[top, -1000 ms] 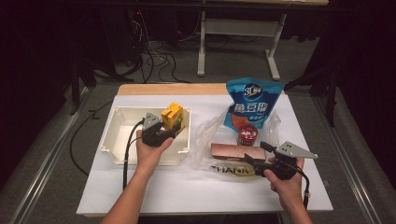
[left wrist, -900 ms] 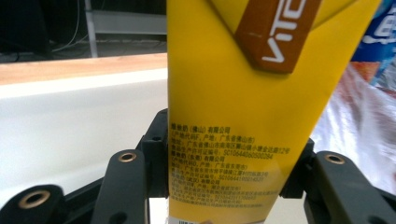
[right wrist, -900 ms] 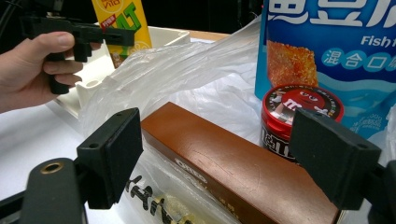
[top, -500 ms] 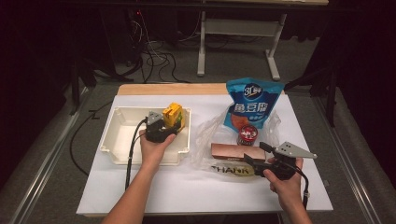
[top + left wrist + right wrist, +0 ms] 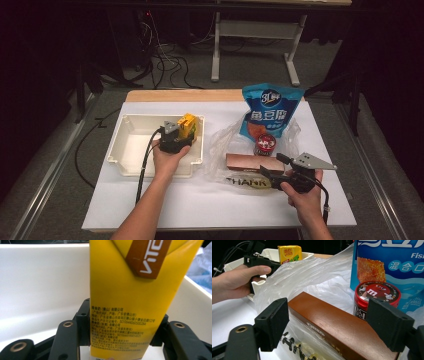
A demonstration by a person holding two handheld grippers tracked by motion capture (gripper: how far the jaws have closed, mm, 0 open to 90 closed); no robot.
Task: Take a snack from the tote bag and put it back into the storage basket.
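One yellow drink carton [image 5: 125, 297], base cut off, is pinched by the left gripper [image 5: 120, 340]; the right gripper [image 5: 332, 327] gapes over one brown biscuit box [image 5: 337, 332].

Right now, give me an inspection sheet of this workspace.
Surface: white table top with a wooden strip along the far edge.
Job's things: yellow drink carton upright in the white bin, at its right end.
Clutter: clear plastic bag, brown Oreo box, red M&M's tub, blue snack pouch.
Grippers: left gripper shut on the carton; right gripper open, aimed at the Oreo box.
Cables: black cable trailing from the left gripper.
Surroundings: dark room, grey floor, white table frame behind.
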